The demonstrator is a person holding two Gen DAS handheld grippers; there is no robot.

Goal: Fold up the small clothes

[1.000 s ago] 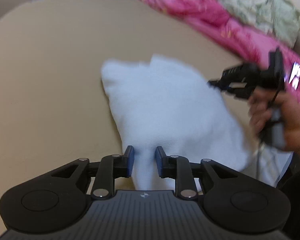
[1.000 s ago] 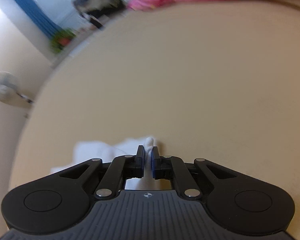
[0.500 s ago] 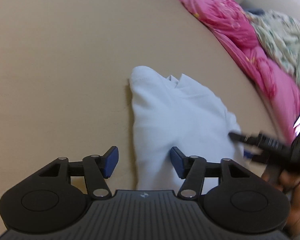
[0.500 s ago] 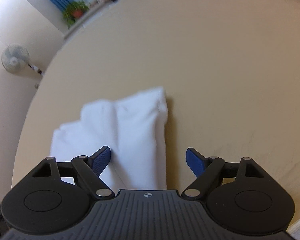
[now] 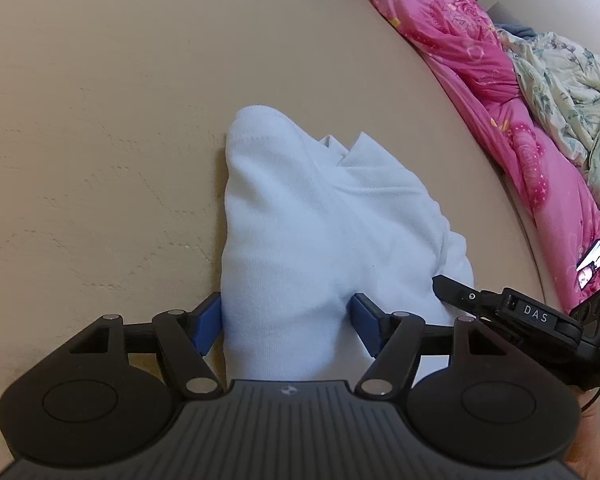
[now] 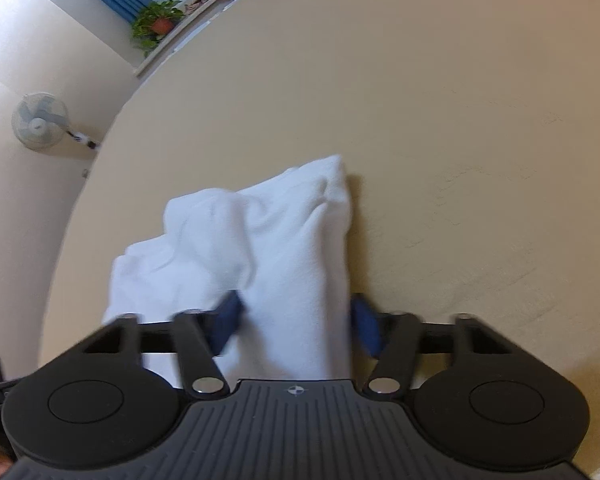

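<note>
A white garment (image 5: 320,232) lies folded on the tan bed sheet (image 5: 99,120). My left gripper (image 5: 285,326) is open, its blue pads either side of the garment's near end, low over it. My right gripper (image 6: 295,322) is open too, its pads straddling a fold of the same garment (image 6: 283,248) from the other side. The right gripper also shows in the left wrist view (image 5: 500,308), at the garment's right edge.
A pink quilt (image 5: 500,100) and a pale floral cloth (image 5: 564,84) are heaped along the bed's far right. A lit phone (image 5: 590,264) lies on the quilt. A wall fan (image 6: 39,122) and a potted plant (image 6: 155,24) stand beyond the bed.
Both grippers were shut on the garment and holding it up; they have opened, and the garment now lies flat on the sheet. Both grippers have come lower over it.
</note>
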